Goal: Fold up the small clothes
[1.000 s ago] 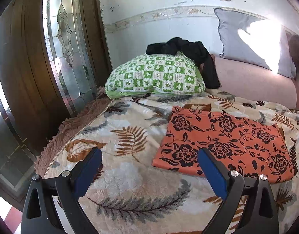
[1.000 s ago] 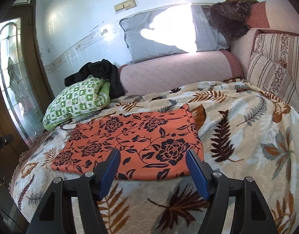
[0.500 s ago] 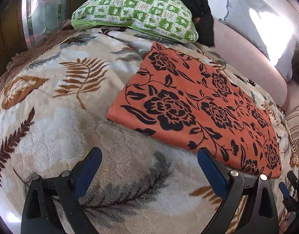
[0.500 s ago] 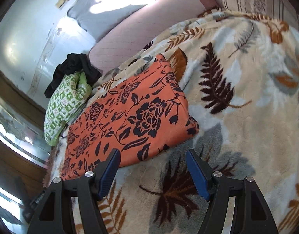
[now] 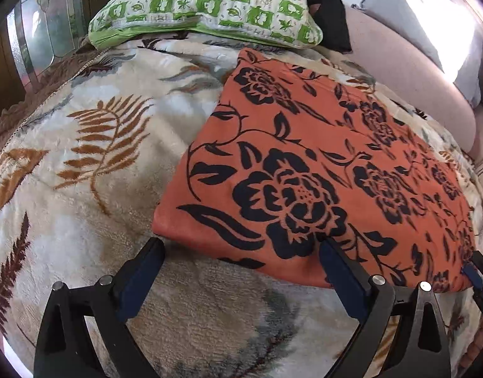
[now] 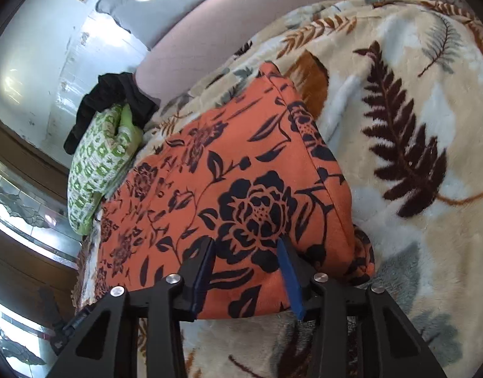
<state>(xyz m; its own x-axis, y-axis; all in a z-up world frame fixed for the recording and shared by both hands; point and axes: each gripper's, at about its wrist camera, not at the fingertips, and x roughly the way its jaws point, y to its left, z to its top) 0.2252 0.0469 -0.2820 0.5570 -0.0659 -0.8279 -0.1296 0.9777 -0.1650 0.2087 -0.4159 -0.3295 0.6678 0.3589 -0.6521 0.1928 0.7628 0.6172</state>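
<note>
The orange floral garment [image 5: 320, 170] lies flat on the leaf-patterned blanket [image 5: 93, 163], its far left corner near the green checked pillow [image 5: 206, 6]. The left gripper [image 5: 241, 252] is released, jaws spread wide at the garment's near left corner; one finger overlaps the near edge, the other stands over bare blanket. The right gripper [image 6: 246, 252] sits over the near right corner, fingers partly drawn together astride a bulge of cloth; whether they pinch it cannot be told.

Bare blanket [image 5: 83, 189] left, green pillow [image 5: 206, 6] behind
</note>
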